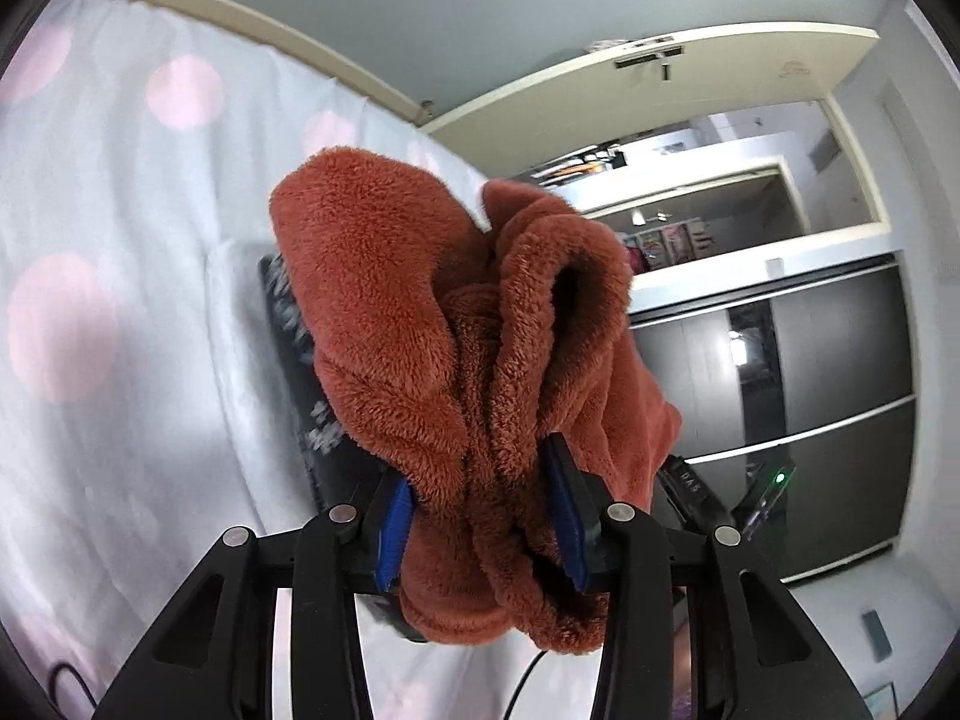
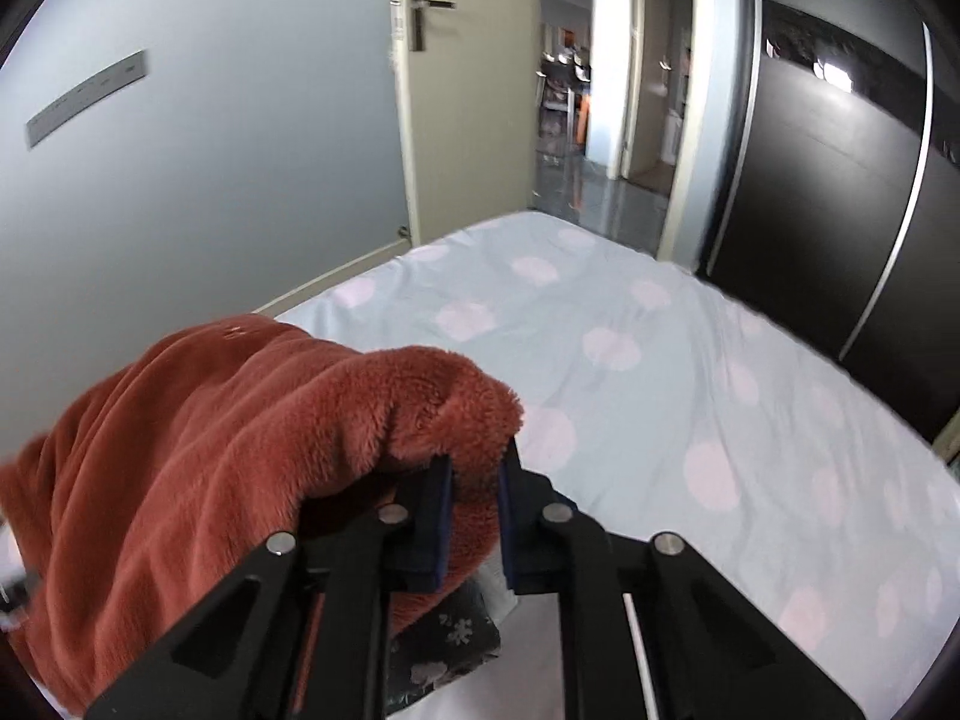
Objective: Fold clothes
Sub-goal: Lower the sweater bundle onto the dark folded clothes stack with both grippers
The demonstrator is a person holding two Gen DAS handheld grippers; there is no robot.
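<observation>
A rust-red fleece garment (image 1: 444, 324) is bunched in thick folds between the blue pads of my left gripper (image 1: 480, 516), which is shut on it and holds it up above the bed. My right gripper (image 2: 474, 516) is shut on another edge of the same rust-red fleece garment (image 2: 210, 438), which drapes away to the left and down. The cloth hides both grippers' fingertips.
A bed with a pale blue sheet with pink dots (image 2: 660, 384) lies below. A dark folded cloth with a white pattern (image 2: 444, 642) lies on it, under the garment; it also shows in the left wrist view (image 1: 300, 348). Dark wardrobe doors (image 2: 840, 180) and an open door (image 2: 456, 90) stand beyond.
</observation>
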